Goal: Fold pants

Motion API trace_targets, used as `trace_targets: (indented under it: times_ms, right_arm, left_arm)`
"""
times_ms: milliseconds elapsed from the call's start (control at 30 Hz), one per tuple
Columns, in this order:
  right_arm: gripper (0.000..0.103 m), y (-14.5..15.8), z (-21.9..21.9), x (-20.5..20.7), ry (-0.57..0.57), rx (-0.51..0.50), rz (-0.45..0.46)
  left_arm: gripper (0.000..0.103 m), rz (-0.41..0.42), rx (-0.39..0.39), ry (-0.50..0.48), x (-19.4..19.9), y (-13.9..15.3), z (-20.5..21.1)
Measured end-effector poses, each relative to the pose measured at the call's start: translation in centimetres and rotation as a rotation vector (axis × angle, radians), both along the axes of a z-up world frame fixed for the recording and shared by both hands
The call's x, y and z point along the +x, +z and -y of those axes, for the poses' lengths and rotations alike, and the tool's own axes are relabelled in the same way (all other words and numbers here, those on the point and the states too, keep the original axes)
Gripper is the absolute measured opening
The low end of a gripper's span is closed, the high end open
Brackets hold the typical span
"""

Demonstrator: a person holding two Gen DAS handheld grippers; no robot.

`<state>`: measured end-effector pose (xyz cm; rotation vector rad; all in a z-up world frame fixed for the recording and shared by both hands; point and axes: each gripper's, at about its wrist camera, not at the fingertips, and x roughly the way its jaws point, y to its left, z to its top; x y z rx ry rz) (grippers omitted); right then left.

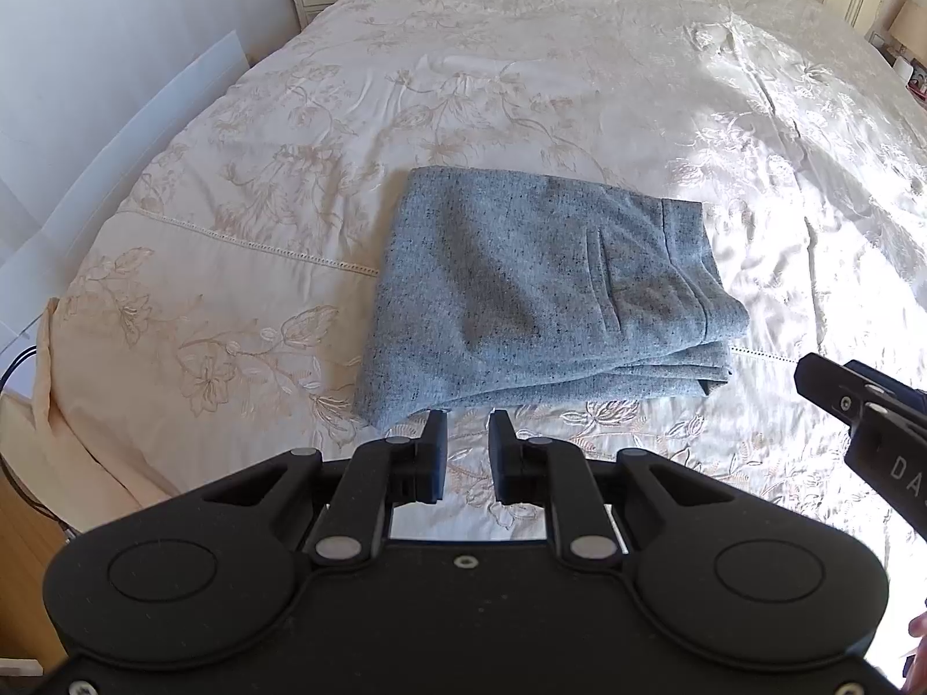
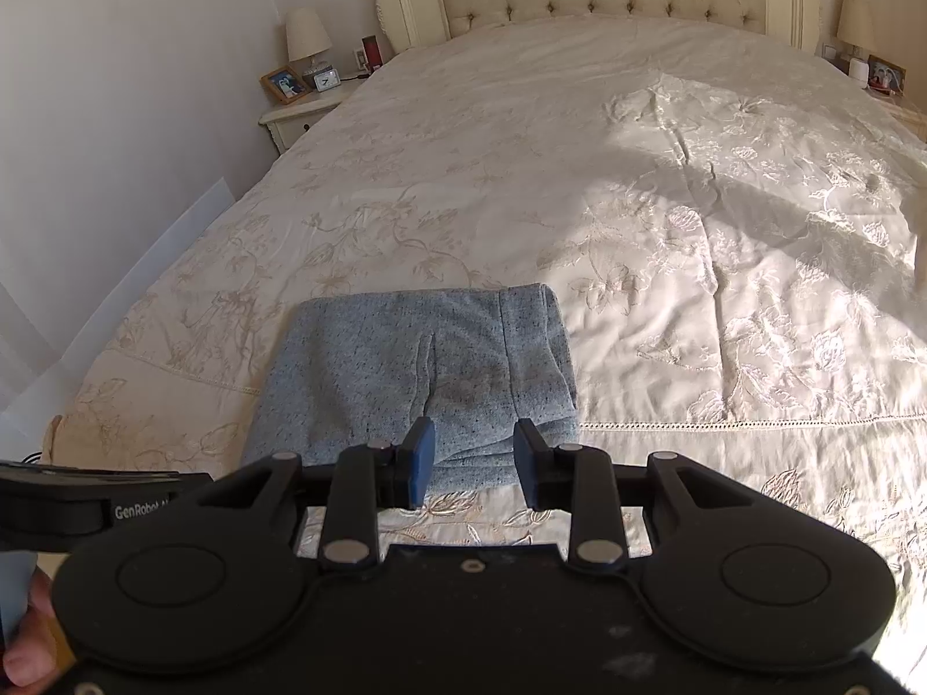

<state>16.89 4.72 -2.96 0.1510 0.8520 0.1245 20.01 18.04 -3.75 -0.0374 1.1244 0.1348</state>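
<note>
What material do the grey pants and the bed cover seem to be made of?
The pants: probably a soft knit or wool-like cloth, matte, grey with dark flecks and thick folded edges. The bed cover: apparently a satin-like fabric, cream, with embroidered flowers; it shines where the sunlight falls.

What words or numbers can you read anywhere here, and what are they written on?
"GenRobot A", cut off: on the left gripper body, seen from the right wrist.
"DA", cut off: on the right gripper body, seen from the left wrist.
Clock on the nightstand: too small to read.
</note>
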Motion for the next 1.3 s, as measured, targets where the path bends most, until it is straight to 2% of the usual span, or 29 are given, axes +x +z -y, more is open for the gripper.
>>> trace_targets:
  times_ms: [1300]
  right_arm:
    - [0.033,-0.24,0.61,-0.73,0.014,0.027,-0.018]
  left_arm:
    - [0.024,-0.015,0.021,0.014,-0.54,-0.14,0.6]
